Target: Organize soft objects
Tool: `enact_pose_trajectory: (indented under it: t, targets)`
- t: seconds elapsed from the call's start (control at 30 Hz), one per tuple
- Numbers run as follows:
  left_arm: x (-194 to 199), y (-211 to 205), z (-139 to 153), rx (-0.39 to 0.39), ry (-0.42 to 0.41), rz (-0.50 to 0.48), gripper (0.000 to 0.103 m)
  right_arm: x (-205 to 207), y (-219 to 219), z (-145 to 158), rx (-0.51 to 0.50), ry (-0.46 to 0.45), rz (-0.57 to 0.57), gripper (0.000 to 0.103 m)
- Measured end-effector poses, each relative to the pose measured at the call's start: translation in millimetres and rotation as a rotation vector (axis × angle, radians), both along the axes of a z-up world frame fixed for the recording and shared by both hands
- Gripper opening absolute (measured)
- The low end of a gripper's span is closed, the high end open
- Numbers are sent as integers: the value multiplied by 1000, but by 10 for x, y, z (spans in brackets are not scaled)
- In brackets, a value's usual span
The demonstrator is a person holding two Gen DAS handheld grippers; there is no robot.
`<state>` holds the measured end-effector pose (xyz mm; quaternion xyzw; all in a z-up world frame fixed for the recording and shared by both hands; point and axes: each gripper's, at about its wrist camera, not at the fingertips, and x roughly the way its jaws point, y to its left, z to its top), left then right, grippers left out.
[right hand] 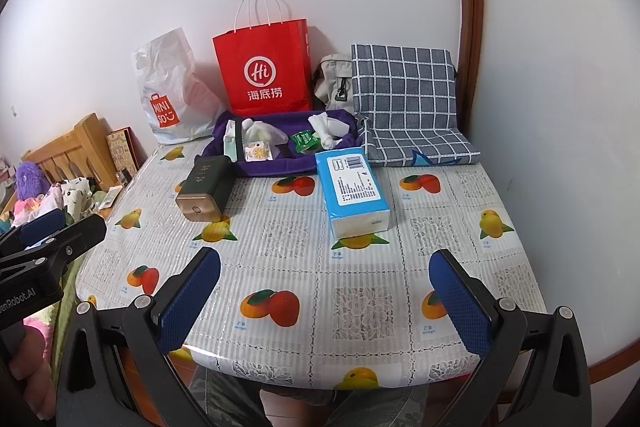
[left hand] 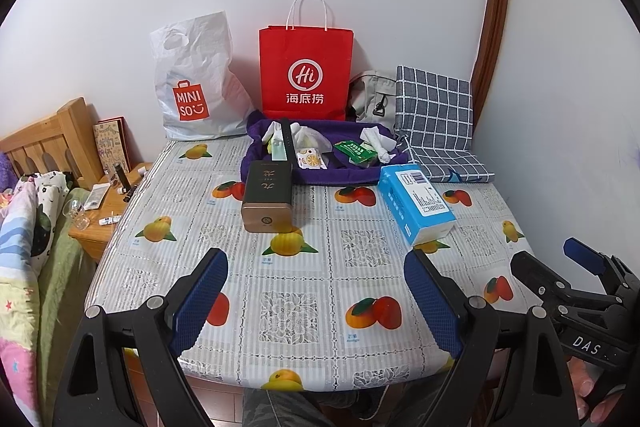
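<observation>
A purple fabric tray (left hand: 276, 174) (right hand: 280, 167) lies at the back of the table. It holds white cloth rolls (left hand: 378, 143) (right hand: 326, 129), a green packet (left hand: 354, 151) (right hand: 304, 141), an orange-print wipe pack (left hand: 312, 159) (right hand: 258, 151) and other small items. A blue tissue pack (left hand: 416, 203) (right hand: 354, 193) lies in front of it to the right. A dark tin (left hand: 267, 197) (right hand: 204, 193) lies to the left. My left gripper (left hand: 316, 291) and right gripper (right hand: 324, 297) are both open and empty, above the table's near edge.
A red paper bag (left hand: 306, 75) (right hand: 266, 71), a white Miniso bag (left hand: 196, 87) (right hand: 168, 91), a grey bag (left hand: 374, 95) and a checked cushion (left hand: 436, 119) (right hand: 404, 99) stand along the wall. A bed and a wooden nightstand (left hand: 96, 227) are at the left.
</observation>
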<state>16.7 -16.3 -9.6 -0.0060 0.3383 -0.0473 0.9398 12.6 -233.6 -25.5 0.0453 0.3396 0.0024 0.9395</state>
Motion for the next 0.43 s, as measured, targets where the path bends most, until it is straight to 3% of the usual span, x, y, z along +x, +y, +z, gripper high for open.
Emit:
enact_pose_trajectory:
  t: [0.43]
  targets:
    - [52, 29, 54, 6, -17, -9, 89, 6, 11, 28, -4, -3, 2, 103]
